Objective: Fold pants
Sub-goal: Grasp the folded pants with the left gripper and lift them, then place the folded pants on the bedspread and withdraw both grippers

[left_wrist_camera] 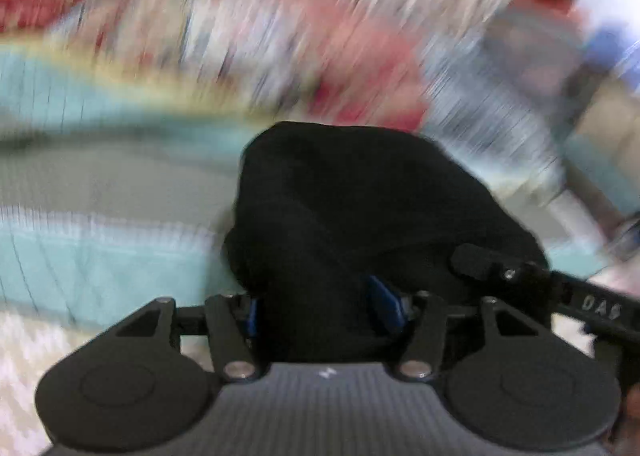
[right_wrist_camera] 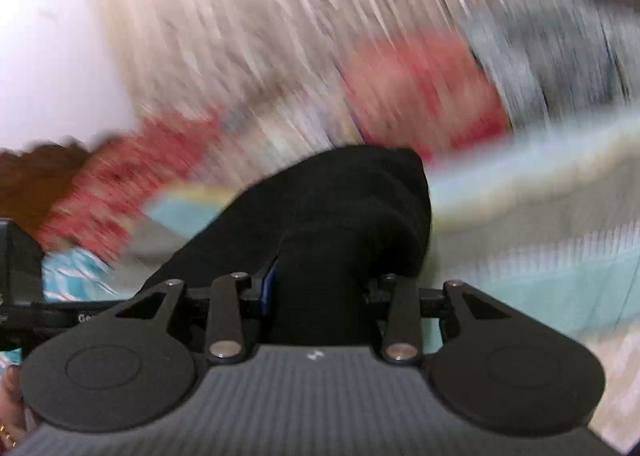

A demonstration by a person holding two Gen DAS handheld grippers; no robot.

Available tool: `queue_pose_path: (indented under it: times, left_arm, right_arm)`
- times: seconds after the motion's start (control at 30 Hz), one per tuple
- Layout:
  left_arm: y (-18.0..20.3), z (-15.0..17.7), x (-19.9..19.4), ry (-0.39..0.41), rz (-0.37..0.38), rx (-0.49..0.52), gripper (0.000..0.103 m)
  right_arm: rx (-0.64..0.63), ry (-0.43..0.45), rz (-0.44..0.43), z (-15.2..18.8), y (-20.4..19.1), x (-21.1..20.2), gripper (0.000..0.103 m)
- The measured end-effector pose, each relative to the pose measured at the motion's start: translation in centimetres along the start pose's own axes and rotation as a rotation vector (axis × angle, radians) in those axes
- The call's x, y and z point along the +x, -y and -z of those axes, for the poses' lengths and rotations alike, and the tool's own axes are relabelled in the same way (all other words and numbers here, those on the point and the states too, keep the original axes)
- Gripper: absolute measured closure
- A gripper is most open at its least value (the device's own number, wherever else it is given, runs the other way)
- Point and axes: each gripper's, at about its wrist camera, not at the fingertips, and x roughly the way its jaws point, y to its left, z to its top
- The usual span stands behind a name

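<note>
The black pants [left_wrist_camera: 360, 208] fill the middle of the left wrist view, bunched up and rising out of my left gripper [left_wrist_camera: 320, 308]. Its blue pads [left_wrist_camera: 384, 302] press on the cloth from both sides, and the fingertips are buried in it. In the right wrist view the same black pants [right_wrist_camera: 352, 208] stand as a hump over my right gripper [right_wrist_camera: 324, 288], which is shut on a thick fold. One of its blue pads [right_wrist_camera: 269, 288] shows at the left of the fold; the other is hidden. Everything behind the cloth is smeared by motion blur.
Under the pants lies a bedspread [left_wrist_camera: 100, 264] with teal, grey and yellow bands. Behind it is a red and white patterned cloth [right_wrist_camera: 420, 88]. A black part of the other gripper [left_wrist_camera: 592, 308] juts in at the right edge. A hand [right_wrist_camera: 10, 396] shows at the lower left.
</note>
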Motion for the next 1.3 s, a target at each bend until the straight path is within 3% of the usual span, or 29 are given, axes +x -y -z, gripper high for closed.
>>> queue_pose_path:
  times: [0.03, 0.07, 0.13, 0.2, 0.37, 0.47, 0.87, 1.07, 1.3]
  left_arm:
    - [-0.3, 1.1, 1.3, -0.025, -0.039, 0.001, 0.031]
    - [-0.7, 1.9, 1.3, 0.033, -0.036, -0.025, 0.018]
    - [-0.7, 2.2, 0.8, 0.054, -0.022, -0.062, 0.017]
    - [-0.6, 2.2, 0.5, 0.037, -0.037, -0.083, 0.017]
    - [0.9, 1.4, -2.2, 0.011, -0.127, -0.086, 0.016]
    - [2.4, 2.0, -5.2, 0.028, -0.188, -0.04, 0.003]
    - [6.7, 10.1, -17.0, 0.009, -0.275, 0.019, 0.0]
    - [8.0, 13.3, -20.8, 0.003, -0.304, 0.02, 0.0]
    - [9.7, 15.9, -24.4, 0.058, -0.374, 0.087, 0.0]
  right_arm:
    - [0.044, -0.095, 0.042, 1.4, 1.6, 2.4, 0.051]
    - [0.085, -0.13, 0.091, 2.8, 3.0, 3.5, 0.037]
    - [0.212, -0.082, 0.018, 3.9, 5.2, 2.6, 0.037]
    - [0.205, -0.09, 0.024, 3.9, 5.1, 2.0, 0.035]
    - [0.11, -0.061, 0.146, 3.3, 2.2, -1.0, 0.029]
    - [0.054, -0.005, 0.232, 4.0, 0.6, -4.3, 0.025]
    - [0.107, 0.015, 0.249, 8.2, -3.9, -13.0, 0.019]
    - [0.113, 0.032, 0.23, 9.6, -5.6, -17.5, 0.017]
    - [0.134, 0.018, 0.215, 11.9, -6.7, -20.3, 0.017]
